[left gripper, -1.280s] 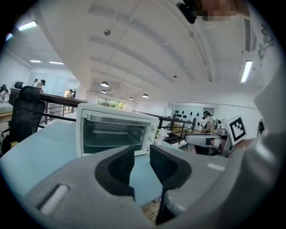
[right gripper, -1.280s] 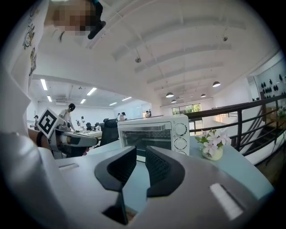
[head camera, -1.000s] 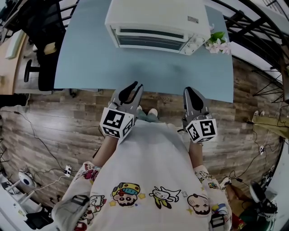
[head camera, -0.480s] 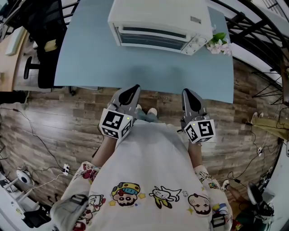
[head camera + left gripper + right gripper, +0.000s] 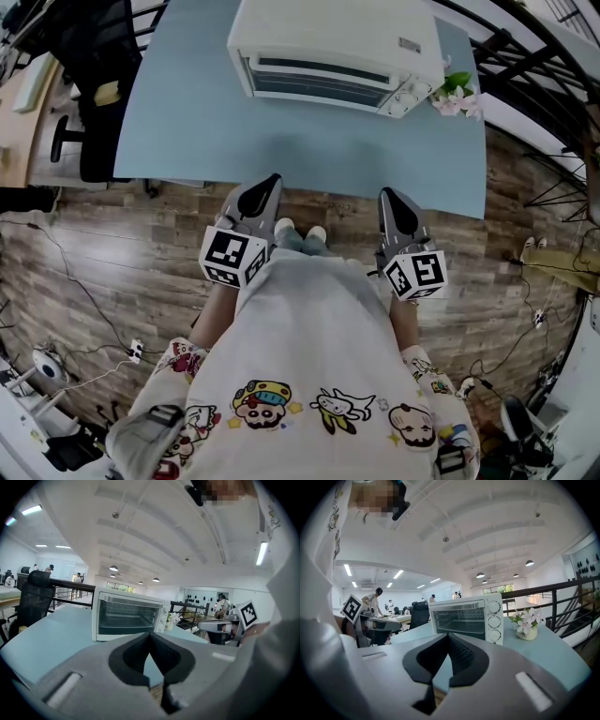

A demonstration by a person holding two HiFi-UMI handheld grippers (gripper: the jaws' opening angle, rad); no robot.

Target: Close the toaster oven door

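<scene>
Two pairs of tongs hover at the near edge of the pale blue surface (image 5: 281, 141), close to the person's body. The left tongs (image 5: 269, 181) and the right tongs (image 5: 391, 195) are both clenched on nothing, their dark pads meeting tip to tip. Both point straight ahead at the cream-white boxy toaster oven (image 5: 328, 37), which stands well apart across bare blue, at the far side. Its long axis runs left to right, slightly skewed, so the knob end comes a little nearer and the right tongs seem marginally closer. Its glass door (image 5: 319, 77) faces the tongs and looks upright, flush with the front, seemingly shut already.
</scene>
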